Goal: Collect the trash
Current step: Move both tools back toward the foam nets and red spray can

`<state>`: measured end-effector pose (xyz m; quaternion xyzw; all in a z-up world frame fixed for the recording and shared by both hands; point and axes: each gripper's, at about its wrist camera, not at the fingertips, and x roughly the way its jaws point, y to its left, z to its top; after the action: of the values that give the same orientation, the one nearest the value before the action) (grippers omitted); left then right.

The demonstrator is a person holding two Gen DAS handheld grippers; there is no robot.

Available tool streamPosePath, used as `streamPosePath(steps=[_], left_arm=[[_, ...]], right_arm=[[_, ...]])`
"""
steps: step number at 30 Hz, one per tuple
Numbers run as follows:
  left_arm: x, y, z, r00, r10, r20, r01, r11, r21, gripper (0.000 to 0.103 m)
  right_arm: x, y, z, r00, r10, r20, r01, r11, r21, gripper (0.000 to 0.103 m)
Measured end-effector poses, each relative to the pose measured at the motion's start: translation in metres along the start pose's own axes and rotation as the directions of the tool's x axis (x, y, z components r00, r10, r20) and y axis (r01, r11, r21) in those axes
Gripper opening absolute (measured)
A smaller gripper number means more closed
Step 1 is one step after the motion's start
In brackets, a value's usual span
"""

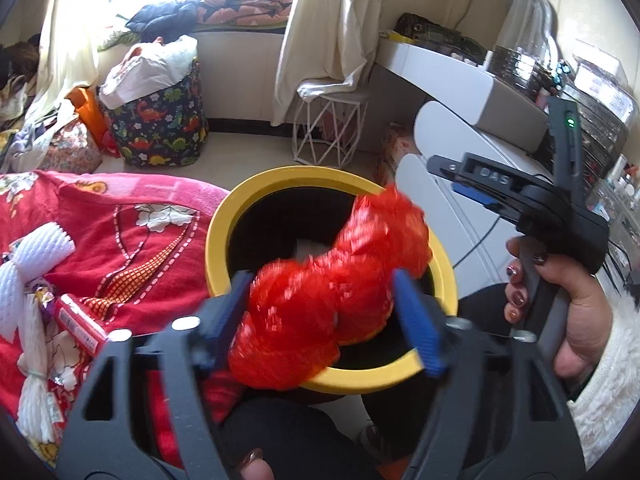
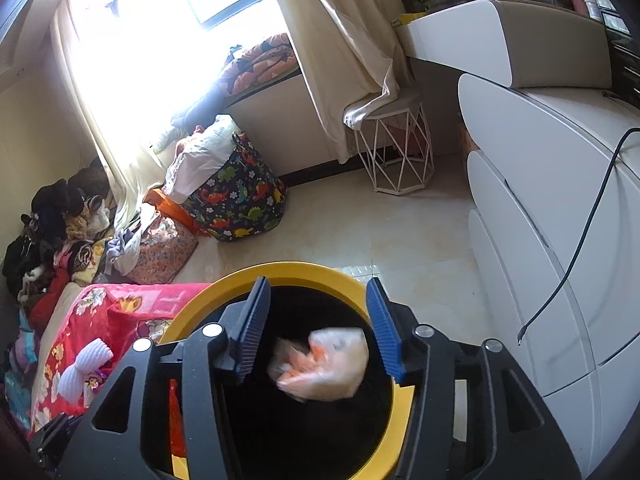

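the red net (image 1: pixel 336 288), pinched by the left gripper (image 1: pixel 320 312), can be snagged on the bin rim (image 1: pixel 216 236) at 6 o'clock; the right gripper (image 2: pixel 316 328) is held wide apart, empty.

red mesh net (image 1: pixel 336 280) | bin rim (image 1: pixel 280 176) — yellow | basket (image 1: pixel 160 128) — dinosaur print

Home bedroom, curtained window (image 2: pixel 160 20), red floral blanket (image 1: pixel 132 240), dinosaur-print laundry hamper (image 2: pixel 236 196), white dresser (image 2: pixel 540 240)
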<state>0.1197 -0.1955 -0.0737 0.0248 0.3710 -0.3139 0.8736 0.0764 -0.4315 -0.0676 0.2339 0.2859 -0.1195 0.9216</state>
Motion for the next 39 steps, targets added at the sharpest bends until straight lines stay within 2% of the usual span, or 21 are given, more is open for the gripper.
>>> streamPosePath(steps=[1,3,7,13,19,39], left_arm=[[0.0,0.003,-0.001,1.0,0.003,0.007,-0.003,1.0,-0.017,0.087],[-0.004,0.007,-0.003,0.999,0.024,0.027,-0.023,0.999,-0.041,0.092],[-0.017,0.014,-0.003,0.993,0.08,0.085,-0.075,0.995,-0.061,0.092],[-0.042,0.03,-0.001,0.976,0.132,0.172,-0.114,0.988,-0.107,0.092],[-0.061,0.041,0.003,0.957,0.186,0.224,-0.157,0.978,-0.14,0.092],[-0.101,0.091,-0.002,0.905,0.317,0.282,-0.247,0.934,-0.257,0.092]], right_arm=[[0.0,0.0,0.0,1.0,0.002,-0.001,-0.002,1.0,-0.004,0.055],[0.001,0.002,-0.001,1.0,0.007,-0.001,-0.007,1.0,-0.022,0.059],[-0.003,0.013,-0.003,0.999,0.025,0.023,-0.023,0.997,-0.07,0.067],[-0.014,0.032,-0.007,0.994,0.085,0.074,-0.074,0.987,-0.139,0.071],[-0.028,0.052,-0.012,0.981,0.161,0.107,-0.138,0.971,-0.196,0.075],[-0.041,0.13,-0.039,0.95,0.312,0.01,-0.288,0.887,-0.361,0.076]])
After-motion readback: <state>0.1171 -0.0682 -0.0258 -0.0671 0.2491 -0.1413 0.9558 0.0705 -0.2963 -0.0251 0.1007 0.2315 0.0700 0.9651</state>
